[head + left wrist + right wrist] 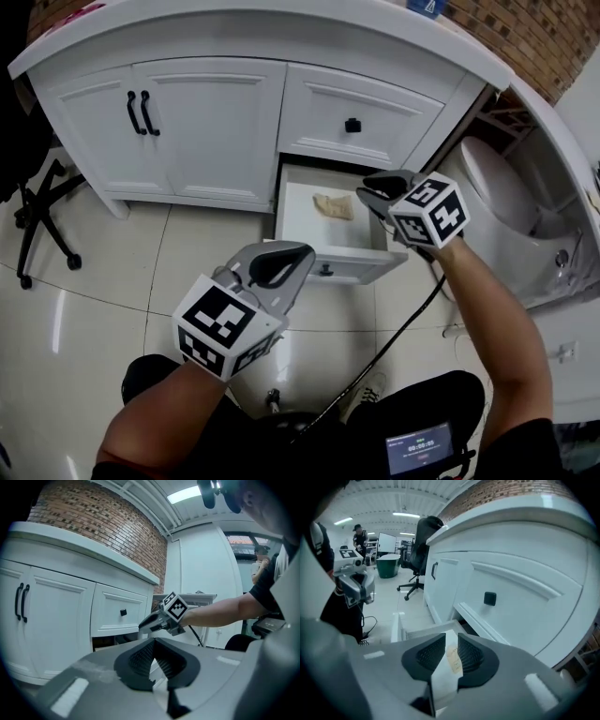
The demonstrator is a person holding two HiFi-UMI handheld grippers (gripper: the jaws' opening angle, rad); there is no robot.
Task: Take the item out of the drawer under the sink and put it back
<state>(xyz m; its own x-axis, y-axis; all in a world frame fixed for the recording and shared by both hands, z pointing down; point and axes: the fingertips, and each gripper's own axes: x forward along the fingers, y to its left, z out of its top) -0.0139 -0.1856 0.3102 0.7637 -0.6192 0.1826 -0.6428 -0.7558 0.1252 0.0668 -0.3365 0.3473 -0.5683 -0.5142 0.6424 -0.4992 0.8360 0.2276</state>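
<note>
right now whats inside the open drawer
A crumpled tan item lies near the back of the drawer. The right gripper covers its right rear corner.

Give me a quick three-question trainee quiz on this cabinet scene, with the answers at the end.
1. True or false: the lower drawer is pulled open.
2. Where does the tan crumpled item lie? A) on the floor B) inside the drawer C) on the counter
3. Fill in: the right gripper has its jaws ____, with the item seen through the gap, while the left gripper is shut on nothing.
Key: 1 true; 2 B; 3 apart.
</note>
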